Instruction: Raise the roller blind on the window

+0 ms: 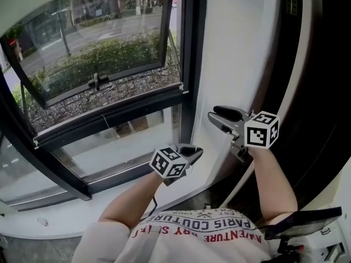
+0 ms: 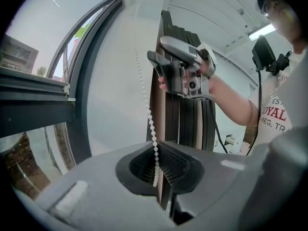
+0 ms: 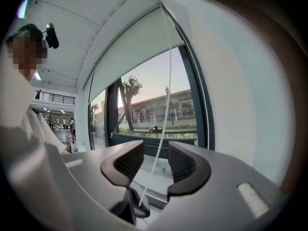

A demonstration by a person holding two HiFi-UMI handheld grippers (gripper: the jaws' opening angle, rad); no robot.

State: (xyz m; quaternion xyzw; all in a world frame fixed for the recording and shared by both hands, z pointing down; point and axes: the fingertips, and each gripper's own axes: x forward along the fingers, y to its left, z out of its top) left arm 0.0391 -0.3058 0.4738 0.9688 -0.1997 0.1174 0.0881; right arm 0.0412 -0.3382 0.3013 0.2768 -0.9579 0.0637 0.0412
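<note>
The bead chain (image 2: 153,129) of the roller blind (image 3: 134,47) is pinched tight in the left gripper (image 2: 156,170) beside the window (image 1: 98,53). The right gripper (image 3: 155,163) is held higher, its jaws spread around the chain without pressing it. The hand-over-hand pull appears to be mid-cycle, and a fresh grip followed by a downward pull is likely called for next.

Left tool (image 1: 193,152) clamped; right tool (image 1: 220,119) gaping, higher.
</note>
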